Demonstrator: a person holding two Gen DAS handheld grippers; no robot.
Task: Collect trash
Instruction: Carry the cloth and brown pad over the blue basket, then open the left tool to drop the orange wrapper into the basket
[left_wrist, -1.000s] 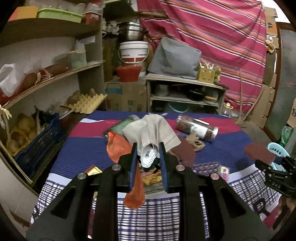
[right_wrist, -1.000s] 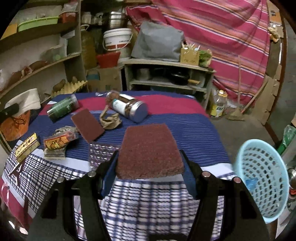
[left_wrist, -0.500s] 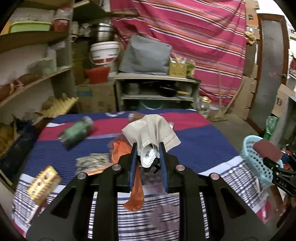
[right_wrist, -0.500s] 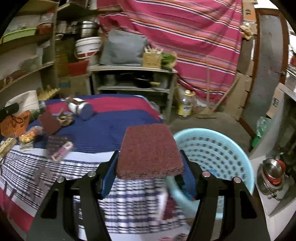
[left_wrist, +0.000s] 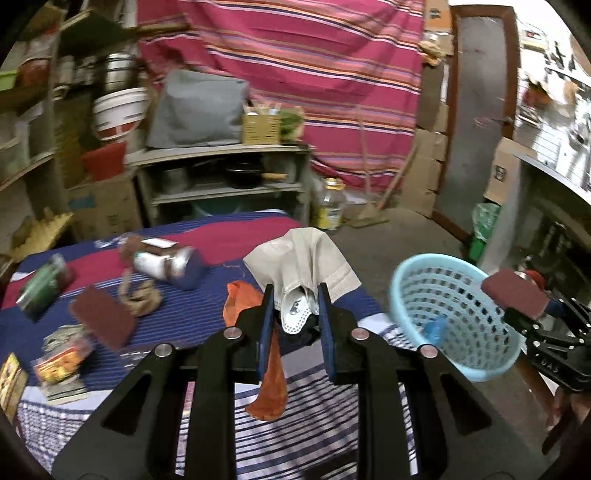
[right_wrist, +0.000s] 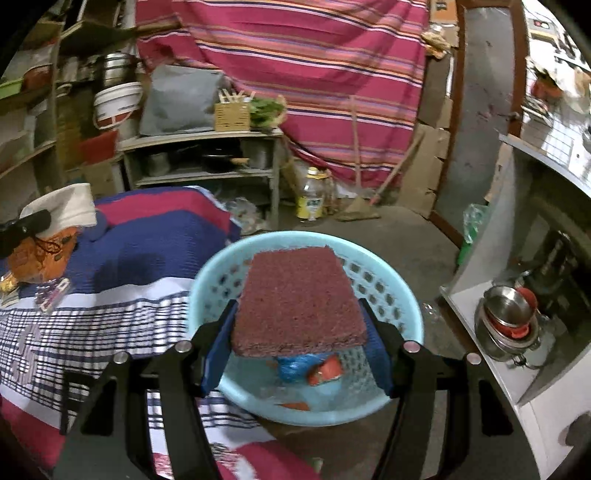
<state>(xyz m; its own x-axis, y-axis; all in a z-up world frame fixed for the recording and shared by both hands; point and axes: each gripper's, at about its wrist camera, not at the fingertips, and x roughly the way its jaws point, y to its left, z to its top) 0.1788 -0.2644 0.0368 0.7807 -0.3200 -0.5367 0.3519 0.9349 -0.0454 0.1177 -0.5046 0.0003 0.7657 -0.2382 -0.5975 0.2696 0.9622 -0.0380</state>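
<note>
Right gripper (right_wrist: 295, 354) at lower centre of the right wrist view, fingers clamped on the two side edges of a maroon scouring pad (right_wrist: 299, 299), pad lying flat. Directly under and beyond it, the light blue basket (right_wrist: 399, 295), rim showing all round the pad; blue and orange scraps on the basket floor. Basket sits just off the edge of the striped cloth table (right_wrist: 129, 266); whether its rim touches the cloth cannot be told. Right of the basket, bare grey floor, then a white counter edge with steel bowls (right_wrist: 509, 321) at right.

Left gripper (left_wrist: 295, 310) at lower centre of the left wrist view, fingers narrow, pinching a bundle: pale cloth bag (left_wrist: 306, 258) bunched above, orange plastic (left_wrist: 269, 380) hanging below the left finger. In that view the basket (left_wrist: 406, 280) is centre right, past the table corner, with the right gripper and its pad (left_wrist: 513, 295) at its far right rim.

Left on the table (left_wrist: 207, 314): a jar on its side (left_wrist: 166, 262), a second maroon pad (left_wrist: 103, 321), brown crumpled paper (left_wrist: 142, 299), packets (left_wrist: 59, 365) near the lower left edge. Open cloth between these and the left gripper.
</note>
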